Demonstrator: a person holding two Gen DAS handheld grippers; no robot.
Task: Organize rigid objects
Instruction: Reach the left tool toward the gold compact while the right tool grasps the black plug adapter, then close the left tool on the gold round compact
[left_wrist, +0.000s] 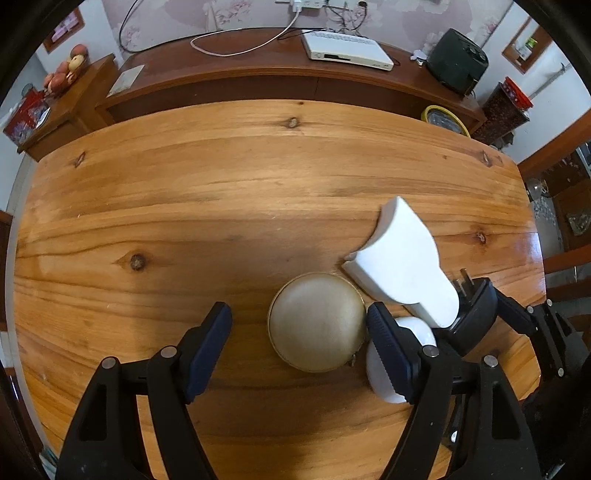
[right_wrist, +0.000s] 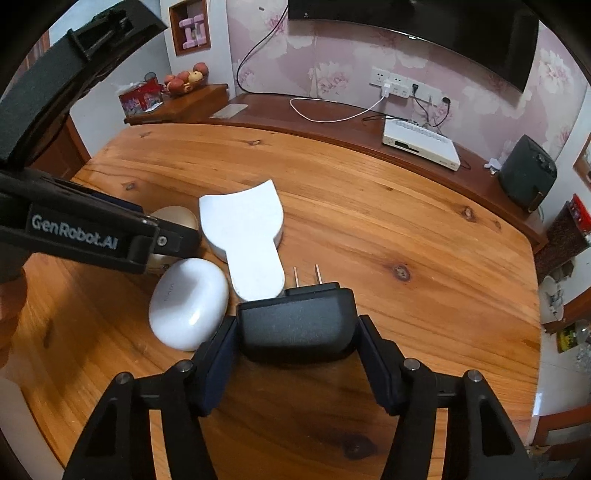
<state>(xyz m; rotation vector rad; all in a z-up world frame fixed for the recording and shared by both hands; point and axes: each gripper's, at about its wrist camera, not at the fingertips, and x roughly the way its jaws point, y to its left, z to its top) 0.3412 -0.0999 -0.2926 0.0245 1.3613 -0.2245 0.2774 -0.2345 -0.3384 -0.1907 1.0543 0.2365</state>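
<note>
The black plug adapter (right_wrist: 297, 325) sits clamped in my right tongs (right_wrist: 295, 354) above the tabletop (right_wrist: 406, 229), just beside the white scraper-shaped piece (right_wrist: 247, 236) and white earbud case (right_wrist: 188, 308). My left tongs (left_wrist: 299, 332) gape wide around the round tan case (left_wrist: 317, 326), gripping nothing.

Black gripper frames, navy ribbed fingers (left_wrist: 384, 343), silver screws.

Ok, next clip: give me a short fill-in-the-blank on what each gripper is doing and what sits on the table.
1. The right gripper is shut on a black ____ with two metal prongs.
2. The left gripper is ____, holding nothing.
3. The round gold case lies on the wooden ____.
4. The earbud case beside it is ____ in colour.

Missing words: plug; open; table; white
</note>
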